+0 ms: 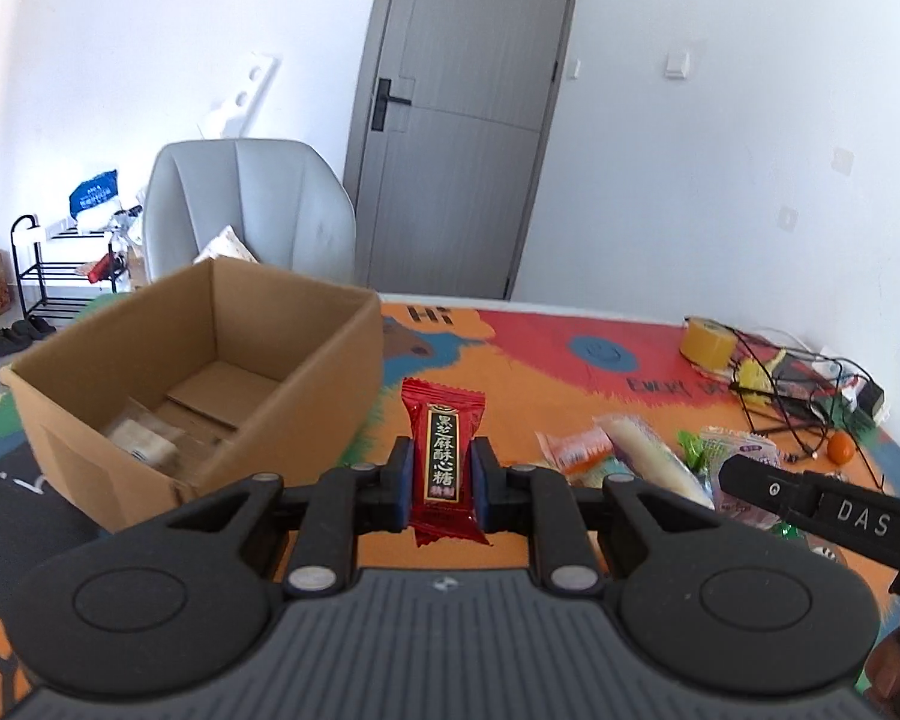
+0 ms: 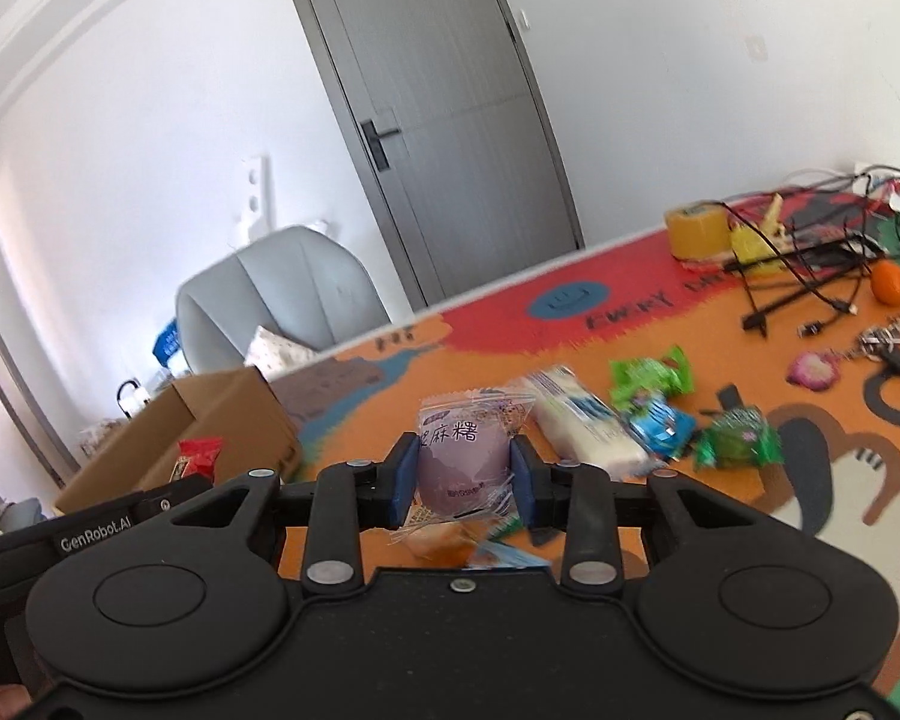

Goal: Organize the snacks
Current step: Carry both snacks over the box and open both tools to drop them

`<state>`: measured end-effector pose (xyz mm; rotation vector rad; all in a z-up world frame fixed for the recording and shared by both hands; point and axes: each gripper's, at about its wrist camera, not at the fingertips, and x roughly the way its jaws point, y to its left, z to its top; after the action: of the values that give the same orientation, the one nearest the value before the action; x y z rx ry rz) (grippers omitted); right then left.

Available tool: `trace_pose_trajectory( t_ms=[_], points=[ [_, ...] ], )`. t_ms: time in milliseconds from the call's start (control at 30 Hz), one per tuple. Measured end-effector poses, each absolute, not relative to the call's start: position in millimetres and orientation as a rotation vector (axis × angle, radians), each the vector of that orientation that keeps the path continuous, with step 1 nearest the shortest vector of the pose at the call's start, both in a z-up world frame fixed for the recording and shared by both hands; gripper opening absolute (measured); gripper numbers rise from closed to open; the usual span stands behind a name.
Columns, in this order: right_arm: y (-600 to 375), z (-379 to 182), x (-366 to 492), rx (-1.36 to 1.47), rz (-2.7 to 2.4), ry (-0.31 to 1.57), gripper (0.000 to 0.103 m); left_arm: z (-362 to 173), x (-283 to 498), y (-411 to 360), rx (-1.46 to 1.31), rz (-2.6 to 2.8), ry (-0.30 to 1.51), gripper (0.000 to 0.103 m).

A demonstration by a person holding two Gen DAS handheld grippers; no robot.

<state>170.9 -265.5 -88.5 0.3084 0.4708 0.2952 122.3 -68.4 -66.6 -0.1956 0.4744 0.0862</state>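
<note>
Left tongs (image 1: pixel 443 480) clenched on a red foil-wrapped candy bar (image 1: pixel 444 456), held upright above the patterned orange surface (image 1: pixel 510 360), just beside the open brown cardboard box (image 1: pixel 210 372). Right tongs (image 2: pixel 463 480) grasping a clear-wrapped purple mochi packet (image 2: pixel 465 450), above loose snack packets (image 2: pixel 648 402).

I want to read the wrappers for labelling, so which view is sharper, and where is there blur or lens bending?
Left wrist view: sharp; the print on the red candy is legible, though the door bows from fisheye. Right wrist view: softer; the purple mochi packet is readable, the green wrappers smear with motion blur, and the door leans strongly.
</note>
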Motion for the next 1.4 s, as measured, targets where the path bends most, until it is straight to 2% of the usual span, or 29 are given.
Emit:
trace_pose_trajectory(
  t_ms=[633,1167,1400],
  points=[
    [-187,-52,167,0.264,0.459,0.404,0.033,-36,92,5,-0.275,0.206,0.351,0.018],
    [-122,-50,184,0.246,0.549,0.434,0.033,-39,107,54,-0.32,0.263,0.363,0.019],
    [-102,-51,194,0.239,0.581,0.457,0.034,-47,110,69,-0.369,0.3,0.387,0.034]
  ],
)
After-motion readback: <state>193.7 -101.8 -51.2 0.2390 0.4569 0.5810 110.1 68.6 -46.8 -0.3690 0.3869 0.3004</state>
